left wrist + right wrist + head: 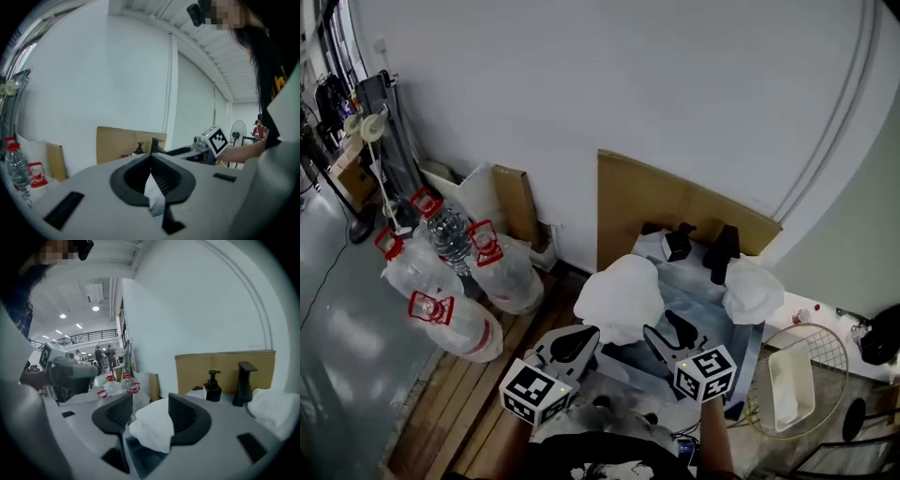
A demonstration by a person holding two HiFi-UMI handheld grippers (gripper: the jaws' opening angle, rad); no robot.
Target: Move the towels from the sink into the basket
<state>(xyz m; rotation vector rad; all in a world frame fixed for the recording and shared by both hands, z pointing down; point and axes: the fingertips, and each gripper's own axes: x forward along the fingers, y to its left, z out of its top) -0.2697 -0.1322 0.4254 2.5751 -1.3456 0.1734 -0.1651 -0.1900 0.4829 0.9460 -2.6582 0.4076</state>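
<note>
Right tool point(150, 402) gapes loosely around the white towel point(153, 428) at the edge of the sink point(705, 298). Left tool point(151, 157), closed, seems to pinch only a sliver, so carrying it to the basket point(836, 343) risks a drop.

Between the two towels point(619, 295) the sink point(701, 298) lies open; faucet point(722, 251) and soap dispenser point(678, 242) crowd its back.

Soft, even light; the white wall point(581, 84) is bright without glare and shadows are faint. The towel point(619, 295) is nearly blown out. The floor point(337, 337) has a dull sheen. Ceiling lamps point(62, 316) are small hot spots. Both gripper views are round fisheye pictures with black corners, the near fingers point(185, 416) slightly soft. The head view bows straight lines near its edges.
</note>
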